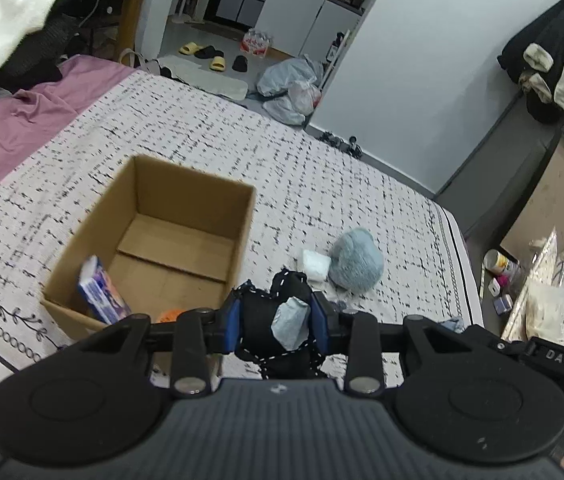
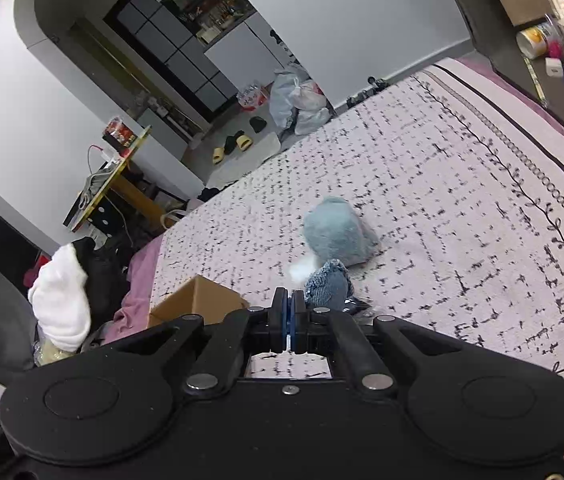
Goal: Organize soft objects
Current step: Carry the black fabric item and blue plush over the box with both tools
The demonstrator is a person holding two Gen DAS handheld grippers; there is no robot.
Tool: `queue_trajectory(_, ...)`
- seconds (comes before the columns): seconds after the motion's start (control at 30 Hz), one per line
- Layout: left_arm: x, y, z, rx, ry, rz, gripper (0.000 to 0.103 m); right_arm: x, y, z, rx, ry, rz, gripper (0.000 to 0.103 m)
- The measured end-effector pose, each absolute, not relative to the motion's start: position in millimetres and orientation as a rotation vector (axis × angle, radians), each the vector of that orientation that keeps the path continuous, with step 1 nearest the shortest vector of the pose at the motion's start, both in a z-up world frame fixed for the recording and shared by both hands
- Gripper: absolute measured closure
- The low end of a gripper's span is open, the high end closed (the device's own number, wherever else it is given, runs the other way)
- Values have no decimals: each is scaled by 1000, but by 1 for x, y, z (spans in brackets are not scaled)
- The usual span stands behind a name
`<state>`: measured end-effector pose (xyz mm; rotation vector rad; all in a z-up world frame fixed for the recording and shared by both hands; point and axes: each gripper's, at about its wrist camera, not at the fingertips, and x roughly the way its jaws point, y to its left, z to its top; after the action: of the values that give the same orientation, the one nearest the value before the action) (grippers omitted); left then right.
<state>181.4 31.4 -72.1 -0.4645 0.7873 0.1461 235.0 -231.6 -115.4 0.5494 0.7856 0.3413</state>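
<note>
Left gripper: your left gripper is clamped on a black soft item with white stitching; its 2 blue pads press it from both sides at lower centre of the left wrist view, just right of the box's near corner
Grey patch: a pale grey patch shows on the black item's front; you cannot tell whether it belongs to it
Right gripper: your right gripper has its 2 blue pads pressed together with nothing seen between them, at lower centre of the right wrist view
Hidden: the gripper body covers the black item's lower end; an orange thing in the cardboard box peeks above the linkage, too little to identify
Box contents: a blue and white packet leans against the left wall inside, print too blurred to read
Only the left view shows: the open box interior; the right view catches just 1 corner at lower left
Loose soft items: a grey-blue plush lump and a white pad touch on the patterned bedcover; both appear blurred in the right view
Only the right view shows: a blue denim-like piece just beyond the right fingertips
Writing: "DAS" on the left gripper, lower right
</note>
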Motion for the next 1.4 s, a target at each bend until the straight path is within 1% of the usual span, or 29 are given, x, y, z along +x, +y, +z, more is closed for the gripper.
queue_trajectory(0.3, 178, 58, -61, -481, 733, 147, 68, 229, -201, -90, 514, 742, 395, 102)
queue_trajectory(0.7, 175, 96, -57, -518, 696, 156, 68, 229, -158, -78, 488, 732, 445, 102)
queue_trajectory(1.1, 180, 137, -78, -572, 734, 173, 68, 231, -104, -76, 432, 759, 500, 102)
queue_trajectory(1.4, 199, 155, -105, -617, 795, 175, 68, 235, -74, -79, 382, 790, 516, 102)
